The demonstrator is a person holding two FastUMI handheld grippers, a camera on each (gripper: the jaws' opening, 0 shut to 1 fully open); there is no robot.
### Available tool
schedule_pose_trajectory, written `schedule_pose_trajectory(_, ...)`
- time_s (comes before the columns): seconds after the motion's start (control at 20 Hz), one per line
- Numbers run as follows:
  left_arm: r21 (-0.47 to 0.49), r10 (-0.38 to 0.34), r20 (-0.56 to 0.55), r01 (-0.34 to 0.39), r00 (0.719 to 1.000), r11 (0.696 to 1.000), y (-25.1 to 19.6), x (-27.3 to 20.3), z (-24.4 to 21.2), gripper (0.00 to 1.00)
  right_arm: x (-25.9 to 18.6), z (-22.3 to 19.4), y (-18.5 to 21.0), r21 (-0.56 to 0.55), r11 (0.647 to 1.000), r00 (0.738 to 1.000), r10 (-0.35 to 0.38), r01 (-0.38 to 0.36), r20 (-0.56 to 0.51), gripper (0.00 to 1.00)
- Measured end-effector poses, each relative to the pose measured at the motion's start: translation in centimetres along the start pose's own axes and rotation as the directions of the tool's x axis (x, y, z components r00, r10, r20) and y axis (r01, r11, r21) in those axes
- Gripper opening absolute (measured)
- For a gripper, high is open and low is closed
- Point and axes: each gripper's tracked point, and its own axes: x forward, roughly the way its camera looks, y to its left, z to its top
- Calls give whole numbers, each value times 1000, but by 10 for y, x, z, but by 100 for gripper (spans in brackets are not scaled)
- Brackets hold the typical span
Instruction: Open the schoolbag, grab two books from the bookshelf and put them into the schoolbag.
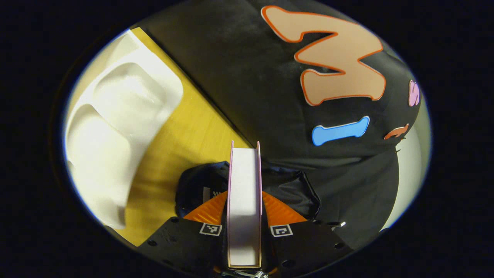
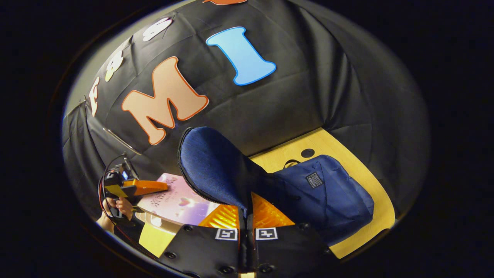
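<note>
— Book [image 1: 244, 200] first: where does it sit against the jaws?
— Clamped between the left gripper's [image 1: 244, 216] fingers, page edge facing the camera, covers pressed on either side. Its long axis runs straight out along the fingers, toward the dark mouth of the schoolbag [image 1: 285, 189] just beyond.
— And from the other side?
— In the right gripper view that same book [image 2: 181, 202] lies tilted, its pink cover up, with the left gripper [image 2: 150, 187] pinching one end, a hand [image 2: 115, 206] behind it. The book's far end points at the bag's opening.
— What is the right gripper [image 2: 246, 216] doing?
— Its jaws are closed on the edge of the bag's flap [image 2: 212, 166], holding it lifted and upright, so the opening is kept clear. The blue bag body [image 2: 328, 193] lies on the yellow table [image 2: 359, 170] off to the right.
— So the move turns on what?
— My judgement: the book must travel along its own long axis, under the raised flap and into the gap; the left gripper is the nearer one and already carries it. A white tray [image 1: 115, 127] sits well apart on the table, out of the way
</note>
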Motion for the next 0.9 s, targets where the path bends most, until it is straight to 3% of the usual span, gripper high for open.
schedule_pose_trajectory(0.35, -103, -1, -13, 0, 1000, 995, 11, 62, -45, 29, 0, 7, 2, 12, 1000, 1000, 21, -21, 18, 3)
schedule_pose_trajectory(0.65, -181, -17, 38, 23, 999, 983, 9, 101, -64, 31, 2, 11, 7, 9, 999, 999, 41, -41, 26, 3)
schedule_pose_trajectory(0.9, -189, -26, 27, 30, 999, 982, 8, 124, -84, 31, -4, 8, 2, 9, 999, 998, 50, -51, 29, 3)
